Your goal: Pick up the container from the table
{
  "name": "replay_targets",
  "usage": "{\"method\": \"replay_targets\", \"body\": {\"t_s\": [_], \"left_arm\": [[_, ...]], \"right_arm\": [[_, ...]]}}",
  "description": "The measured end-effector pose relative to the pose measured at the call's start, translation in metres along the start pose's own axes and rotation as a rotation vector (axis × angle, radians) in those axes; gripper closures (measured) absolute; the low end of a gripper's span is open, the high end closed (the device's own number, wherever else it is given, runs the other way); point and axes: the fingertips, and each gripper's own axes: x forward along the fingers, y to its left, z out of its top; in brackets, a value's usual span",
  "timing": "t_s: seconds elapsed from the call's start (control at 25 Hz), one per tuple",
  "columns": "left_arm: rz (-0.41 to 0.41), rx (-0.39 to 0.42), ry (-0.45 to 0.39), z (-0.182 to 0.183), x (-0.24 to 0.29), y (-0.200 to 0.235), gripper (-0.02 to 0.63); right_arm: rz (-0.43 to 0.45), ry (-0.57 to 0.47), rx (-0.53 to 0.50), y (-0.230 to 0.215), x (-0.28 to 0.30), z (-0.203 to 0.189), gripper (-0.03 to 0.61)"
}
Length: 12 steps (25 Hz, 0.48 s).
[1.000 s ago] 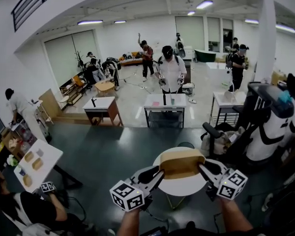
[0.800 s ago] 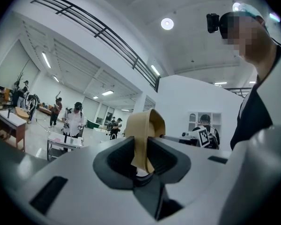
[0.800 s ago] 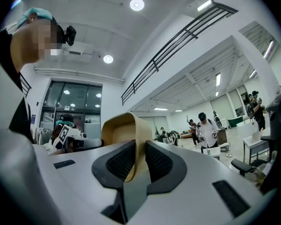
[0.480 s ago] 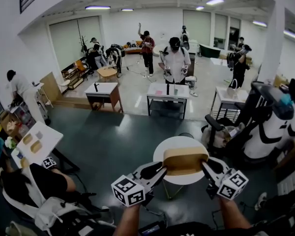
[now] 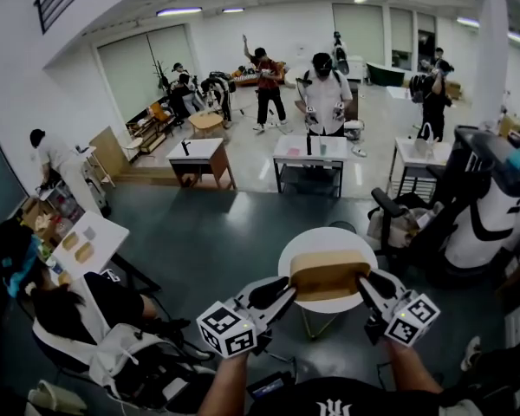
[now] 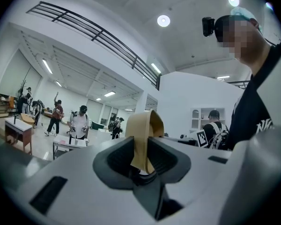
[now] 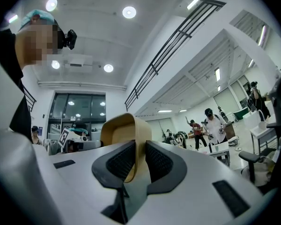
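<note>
Two grips, one load: my left gripper pinches the left end wall of the tan container, and my right gripper pinches the right end wall. Reason for the split hold, as I judge it: the container is wide and thin-walled, so one gripper on one end would let it tip or flex. A grip at each end keeps it level.

Both gripper views back this up. On each side the tan wall stands upright between the ribbed pads, with the pads closed onto it. The gap is narrow on the right and a bit wider on the left, where the wall looks folded over.

The container is over the round white worktop. Lifted, or base touching? Head view is too steep to tell; probably just off the surface.

Pose: both forearms reach forward from the bottom edge and angle in toward each other. Grippers are roughly level, marker cubes facing up toward me, jaws pointing inward at the container's ends. Other people and tables in the hall are well apart and not involved.
</note>
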Motion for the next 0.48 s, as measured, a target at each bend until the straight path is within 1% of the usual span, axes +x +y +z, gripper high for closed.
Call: {"method": "replay_targets", "body": {"t_s": [0.16, 0.36, 0.48], "left_arm": [[0.027, -0.023, -0.001, -0.009, 0.003, -0.006, 0.523], [0.044, -0.014, 0.020, -0.019, 0.002, -0.010, 0.523], [0.054, -0.027, 0.020, -0.025, -0.001, -0.012, 0.523]], "right_arm": [[0.010, 0.014, 0.008, -0.003, -0.008, -0.005, 0.494], [0.019, 0.020, 0.038, -0.007, -0.013, -0.015, 0.494], [0.021, 0.029, 0.037, -0.005, -0.014, -0.017, 0.494]]}}
